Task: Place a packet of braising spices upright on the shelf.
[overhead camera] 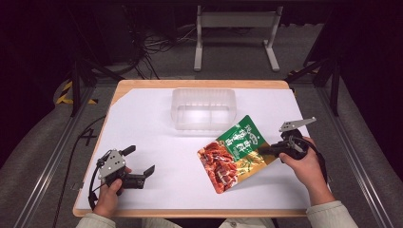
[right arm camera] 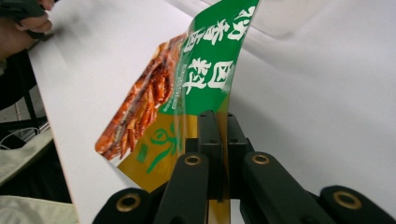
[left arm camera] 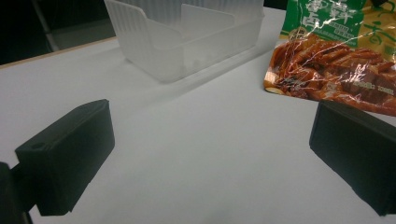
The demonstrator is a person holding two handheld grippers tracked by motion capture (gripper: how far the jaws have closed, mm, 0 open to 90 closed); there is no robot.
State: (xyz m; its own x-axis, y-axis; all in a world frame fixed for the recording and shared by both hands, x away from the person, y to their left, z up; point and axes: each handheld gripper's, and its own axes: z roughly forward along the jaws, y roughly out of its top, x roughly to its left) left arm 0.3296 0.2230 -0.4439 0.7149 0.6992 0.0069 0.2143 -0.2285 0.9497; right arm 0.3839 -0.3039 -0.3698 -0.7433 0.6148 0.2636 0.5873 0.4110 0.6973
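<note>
Snack pouch, printed green, red and yellow, is pinched at its right edge by the right tool, whose two black jaws are pressed together on the thin film, as seen close up in the right gripper view. The grip is taken on the flat seam at the margin, presumably because that strip is stiff and thin enough for a narrow pinch and keeps the jaws off the bulging contents. In the right gripper view the pouch stands on edge and hangs away from the jaws, so it is judged to be lifted partly off the white table, with its far corner low over the surface or trailing on it.

A clear plastic bin is set at about twelve o'clock from the pouch, just beyond its upper corner, open side up; it is judged to be the likely destination, since nothing else on the table could receive the packet.

The left tool is held at about nine o'clock from the pouch, well apart from it, resting low by the front edge of the table. Its jaws are spread wide with nothing between them, as the left gripper view shows; there the bin and the pouch lie ahead of it. It appears parked out of the way.
</note>
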